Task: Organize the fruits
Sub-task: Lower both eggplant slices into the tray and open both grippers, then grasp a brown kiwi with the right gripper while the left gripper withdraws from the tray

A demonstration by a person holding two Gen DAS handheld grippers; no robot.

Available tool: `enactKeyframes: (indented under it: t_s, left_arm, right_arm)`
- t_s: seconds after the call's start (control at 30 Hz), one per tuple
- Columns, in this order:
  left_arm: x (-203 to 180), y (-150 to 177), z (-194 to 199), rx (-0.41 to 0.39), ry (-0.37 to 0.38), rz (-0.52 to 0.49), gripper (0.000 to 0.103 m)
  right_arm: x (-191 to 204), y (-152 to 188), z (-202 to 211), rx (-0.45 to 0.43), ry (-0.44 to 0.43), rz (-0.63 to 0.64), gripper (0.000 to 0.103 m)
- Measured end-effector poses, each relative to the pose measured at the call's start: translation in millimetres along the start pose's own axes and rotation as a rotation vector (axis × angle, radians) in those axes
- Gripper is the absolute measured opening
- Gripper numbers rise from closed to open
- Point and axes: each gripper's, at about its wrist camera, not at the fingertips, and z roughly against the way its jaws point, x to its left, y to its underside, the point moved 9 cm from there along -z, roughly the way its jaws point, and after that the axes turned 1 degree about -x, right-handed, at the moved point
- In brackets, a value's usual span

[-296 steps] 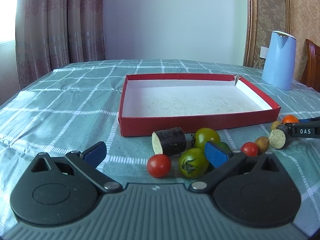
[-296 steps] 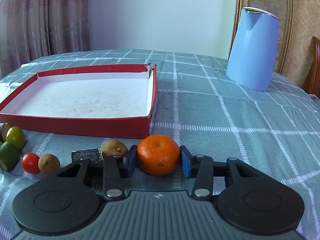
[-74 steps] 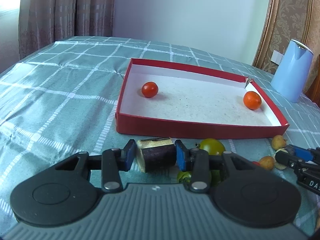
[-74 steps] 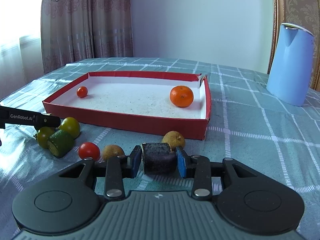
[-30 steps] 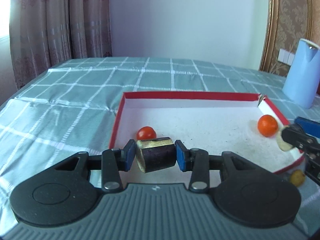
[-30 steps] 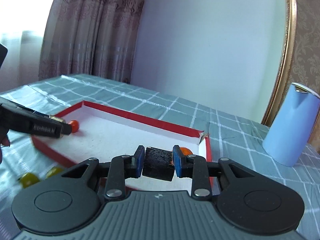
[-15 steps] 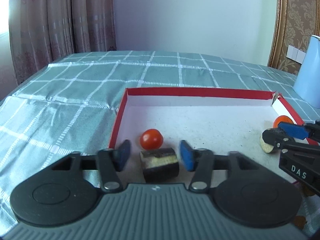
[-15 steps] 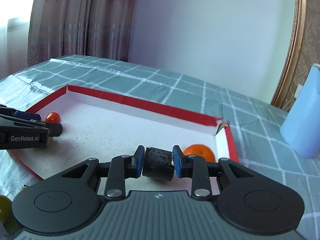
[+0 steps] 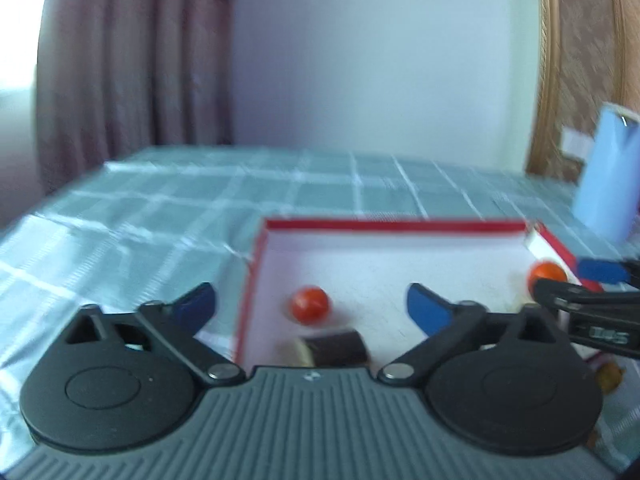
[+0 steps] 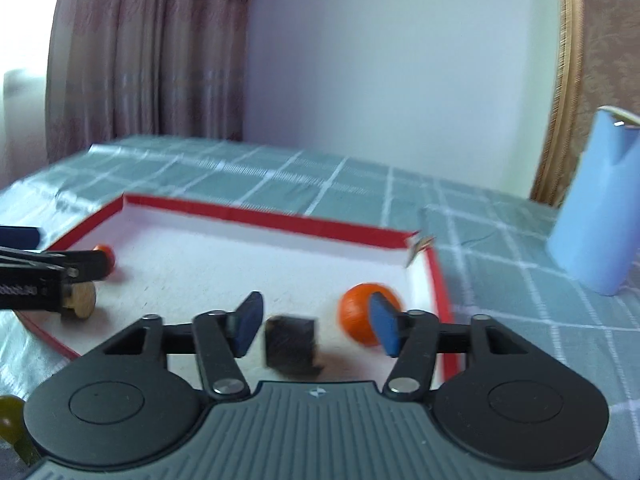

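In the left wrist view my left gripper (image 9: 310, 304) stands wide with its jaws still opening. A dark eggplant piece (image 9: 336, 346) lies free on the floor of the red tray (image 9: 392, 226), just below the pads. Beyond it sits a red tomato (image 9: 310, 304). My right gripper (image 10: 316, 322) is opening too. A second, blurred eggplant piece (image 10: 290, 342) sits loose between its blue pads, which do not touch it. An orange (image 10: 356, 312) rests in the tray's right corner behind the right pad. The left gripper (image 10: 72, 248) shows at the tray's left side.
A blue kettle (image 10: 596, 208) stands on the checked cloth right of the tray. A green tomato (image 10: 10, 412) lies outside the tray at the lower left. A small brown fruit (image 9: 608, 376) lies outside near the right gripper (image 9: 568, 280).
Both grippers have opened and let go of their eggplant pieces over the tray. The left piece now lies on the tray floor. The right piece has dropped from between the pads.
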Motion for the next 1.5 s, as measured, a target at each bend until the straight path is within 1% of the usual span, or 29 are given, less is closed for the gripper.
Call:
enactKeyframes:
  t_s: [0.03,0.1,0.17,0.27,0.37,0.5,0.6,0.67,0.87,0.93,0.97,1.0,1.03,1.07,1.13,1.17,1.2,1.27,1.37,1.43,1.5]
  left_arm:
    - [4,-2,5,-0.023,0.000,0.013,0.103]
    - [11,-3,12,-0.033,0.017,0.046,0.103]
    - [17,-1,15,-0.031,0.002,0.061,0.103]
    - [26,5,18,-0.006,-0.008,0.085,0.103]
    - [32,9,22,0.003,-0.009,0.108,0.103]
    - [37,14,25,0.008,-0.017,0.111,0.103]
    - [35,17,27,0.016,-0.009,0.096,0.103]
    - [34,18,28,0.010,-0.011,0.085,0.103]
    - [31,22,27,0.024,-0.008,0.068,0.103]
    - [30,23,24,0.037,-0.005,0.061,0.103]
    - [29,24,24,0.042,-0.007,0.055,0.103]
    - [28,24,23,0.045,-0.006,0.049,0.103]
    - [27,25,23,0.047,-0.003,0.045,0.103]
    - [26,25,23,0.050,0.001,0.041,0.103]
    - [24,27,23,0.054,0.007,0.029,0.103]
    - [23,28,24,0.057,0.009,0.025,0.103]
    - [23,31,26,0.064,0.013,0.018,0.103]
    - [21,35,34,0.068,0.045,0.006,0.103]
    - [15,45,50,0.076,0.148,-0.007,0.103]
    - [17,46,59,0.055,0.157,0.005,0.103]
    - [15,50,63,0.060,0.167,-0.023,0.103]
  right_arm:
    - [-5,-2,5,-0.014,0.004,-0.020,0.060]
    - [-14,-3,13,-0.026,-0.004,-0.061,0.060]
    - [-22,-1,20,-0.026,-0.003,-0.094,0.060]
    - [-30,5,33,-0.036,0.015,-0.107,0.060]
    - [-41,19,49,-0.041,0.032,-0.132,0.061]
    - [-58,41,77,-0.052,0.006,-0.219,0.060]
    - [-62,56,88,-0.027,0.017,-0.194,0.061]
    - [-57,62,89,-0.009,0.016,-0.155,0.060]
    - [-30,66,70,0.068,-0.006,-0.059,0.060]
    - [-26,68,61,0.102,0.011,-0.051,0.060]
    - [-25,68,56,0.118,0.013,-0.053,0.059]
    - [-24,69,53,0.131,0.008,-0.052,0.054]
    - [-22,70,50,0.143,0.003,-0.048,0.051]
    - [-21,71,48,0.152,-0.001,-0.043,0.045]
    - [-18,72,49,0.149,-0.012,-0.033,0.039]
    - [-17,72,49,0.146,-0.014,-0.023,0.033]
    - [-15,71,50,0.144,-0.014,-0.012,0.031]
    - [-13,71,50,0.140,-0.010,0.003,0.029]
    - [-13,71,49,0.143,-0.012,0.002,0.029]
    - [-14,71,49,0.144,-0.016,-0.004,0.029]
    - [-14,71,49,0.145,-0.019,-0.009,0.029]
